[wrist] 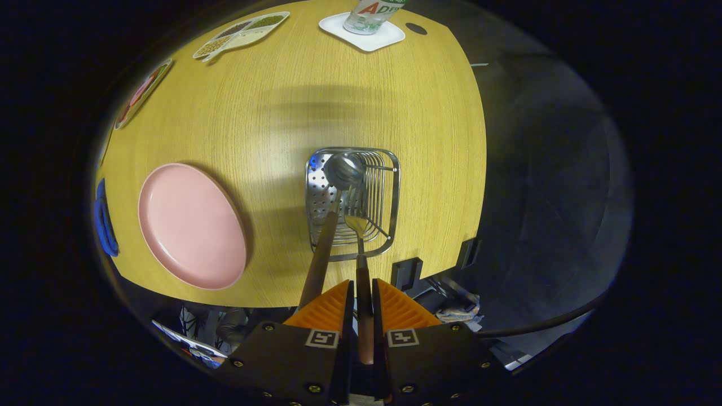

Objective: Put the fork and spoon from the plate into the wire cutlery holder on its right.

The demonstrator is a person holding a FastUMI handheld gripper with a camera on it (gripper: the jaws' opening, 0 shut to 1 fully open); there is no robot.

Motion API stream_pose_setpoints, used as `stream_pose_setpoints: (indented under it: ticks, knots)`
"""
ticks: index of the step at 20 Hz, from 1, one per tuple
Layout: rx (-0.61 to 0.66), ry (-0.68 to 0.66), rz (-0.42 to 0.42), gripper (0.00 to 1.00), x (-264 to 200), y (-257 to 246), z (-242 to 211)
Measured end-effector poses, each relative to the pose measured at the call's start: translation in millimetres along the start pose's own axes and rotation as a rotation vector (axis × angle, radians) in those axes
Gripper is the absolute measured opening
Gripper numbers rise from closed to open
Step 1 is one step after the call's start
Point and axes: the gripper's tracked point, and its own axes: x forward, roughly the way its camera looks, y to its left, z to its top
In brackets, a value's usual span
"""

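The tongs (364, 299) are seen from above the tabletop (282, 113), their two orange fingers (327, 310) drawn close together and pressed on either side of the brown handle of the fork (361, 248), which is gripped between them. The fork runs straight ahead from the fingertips, and its metal head is lowered into the wire cutlery holder (389, 192), tines pointing down among the wires. The holder stands just ahead of the tongs, near the tabletop's near edge and toward its right edge. The spoon (338, 186) is already placed in the holder: its bowl is seen against the perforated metal panel on the holder's left side, and its brown handle slants back out over the holder's near rim, passing just left of the left finger without being touched by it. The two handles lie close beside each other, the spoon's to the left of the fork's. The pink plate (192, 225) is set to the left of the holder, near the near edge, and nothing is seen lying on it. At the far edge a white square coaster (389, 36) bearing a bottle (369, 14) is found, and toward the far left corner a divided dish (242, 34) of seeds or grains is placed.
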Motion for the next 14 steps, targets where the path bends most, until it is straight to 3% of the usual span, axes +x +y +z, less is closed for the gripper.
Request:
stream_pose_setpoints:
  ticks: [1,2,3,8,14]
  knots:
    - [0.006,-0.014,-0.008,0.17,-4.2,-1.2,1.1]
    - [0.018,-0.026,0.0,0.26,-7.5,0.1,0.7]
    - [0.033,-0.043,0.013,0.28,-8.6,2.8,0.4]
    - [0.077,-0.136,0.024,0.28,-28.1,6.5,-0.2]
    - [0.18,-0.521,0.082,0.28,-77.9,20.6,37.6]
